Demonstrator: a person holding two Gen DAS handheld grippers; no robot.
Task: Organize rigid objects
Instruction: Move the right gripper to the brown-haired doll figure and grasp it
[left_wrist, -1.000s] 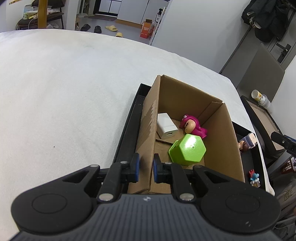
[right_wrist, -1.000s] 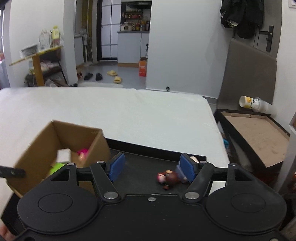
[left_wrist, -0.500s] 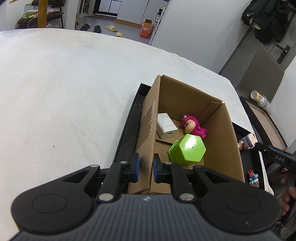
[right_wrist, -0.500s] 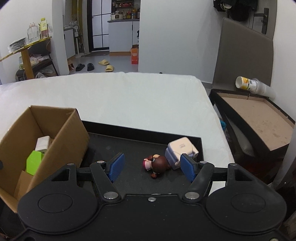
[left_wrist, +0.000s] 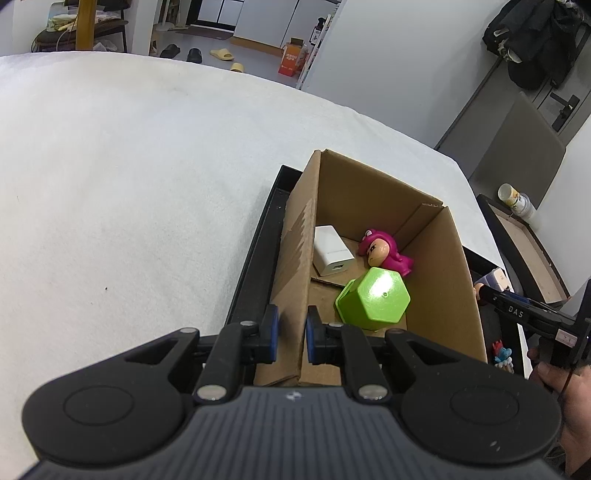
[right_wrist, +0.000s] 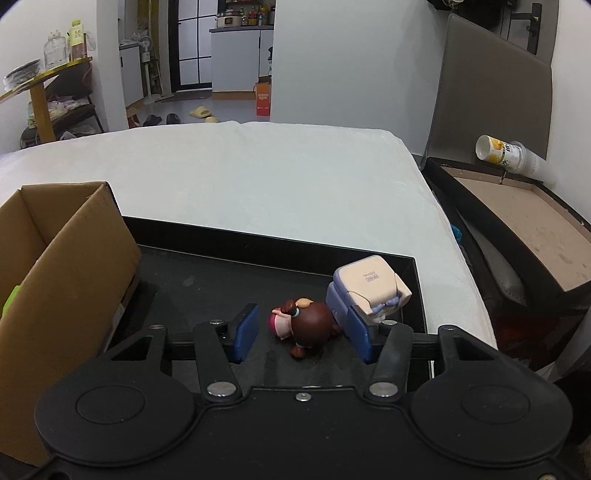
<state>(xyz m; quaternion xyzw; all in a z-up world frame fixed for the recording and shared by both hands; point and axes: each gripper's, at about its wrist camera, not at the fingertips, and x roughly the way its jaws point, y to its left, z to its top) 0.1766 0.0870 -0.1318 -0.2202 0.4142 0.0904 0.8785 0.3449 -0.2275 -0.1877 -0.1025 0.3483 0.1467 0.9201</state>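
A white bed carries a black tray (near one corner), lying flat.

I was working in someone's home, a lived-in flat. Slippers and dark shoes lay on the floor by a doorway, beyond which stood kitchen cabinets with a cooker pot on top. A dark coat hung beside a door with a handle, and bottles crowded a wooden side table.
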